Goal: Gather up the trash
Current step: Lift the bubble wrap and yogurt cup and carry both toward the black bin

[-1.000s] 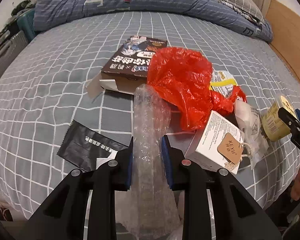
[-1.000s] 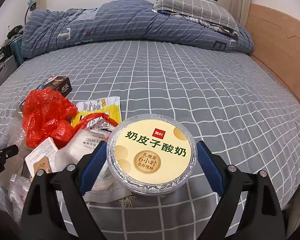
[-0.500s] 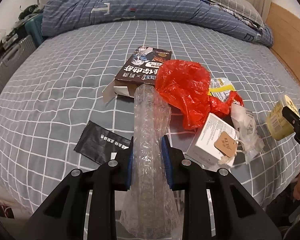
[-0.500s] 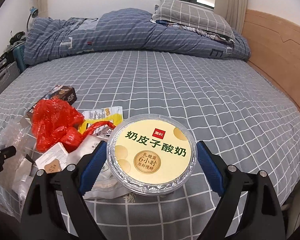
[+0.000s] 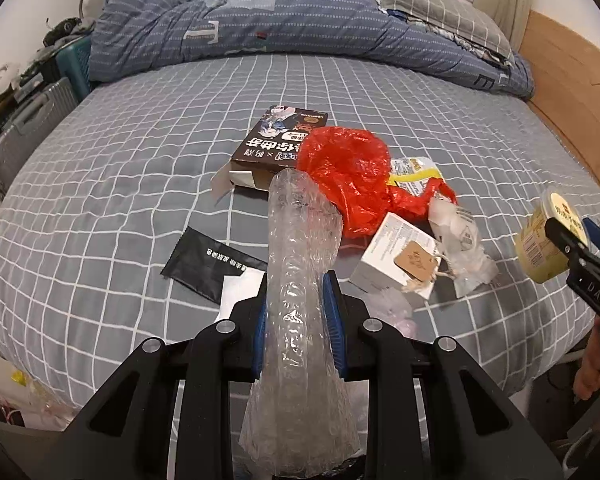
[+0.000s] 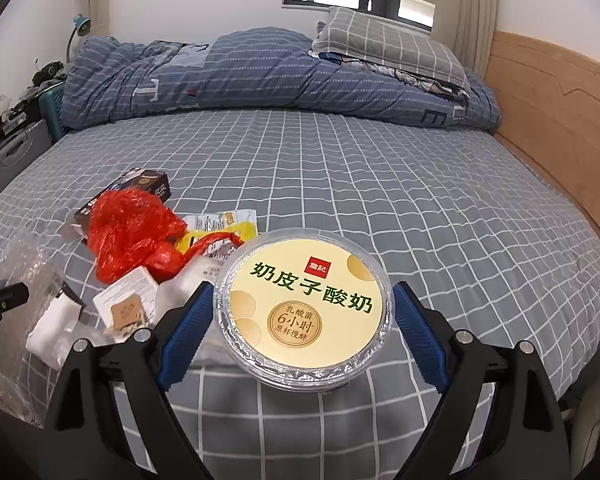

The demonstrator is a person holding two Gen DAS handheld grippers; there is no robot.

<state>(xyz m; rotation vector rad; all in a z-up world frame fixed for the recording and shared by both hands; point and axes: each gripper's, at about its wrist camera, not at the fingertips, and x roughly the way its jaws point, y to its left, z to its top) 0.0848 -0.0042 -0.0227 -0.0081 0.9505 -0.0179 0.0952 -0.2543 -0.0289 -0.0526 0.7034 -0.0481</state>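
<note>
Nearest to us, at the bottom of the left wrist view, the left gripper (image 5: 298, 300) has its jaws pulled in close, and they squeeze a roll of clear bubble wrap (image 5: 300, 280) that sticks up between them. At the bottom of the right wrist view, the right gripper (image 6: 303, 308) has its jaws spread wide, and they press on both sides of a round yogurt cup (image 6: 306, 312) with a yellow lid. The cup is lifted above the bed (image 5: 120, 168).

Just past the left gripper, a flat black packet (image 5: 208, 260) lies on the checked bed sheet. To its right sits a small white box (image 5: 392, 260) with a brown paper tag (image 5: 416, 266) on it. Beside the box, further right, is a crumpled clear wrapper (image 5: 460, 240).

A bit farther away, a red plastic bag (image 5: 348, 172) is bunched up in the middle of the pile. A yellow and white wrapper (image 5: 414, 172) peeks out on its right. Behind the red bag lies a dark brown box (image 5: 276, 144) with its flap open.

Far back, a blue striped blanket (image 5: 260, 28) is heaped across the bed, and a gray checked pillow (image 6: 388, 48) rests on it at the right.
</note>
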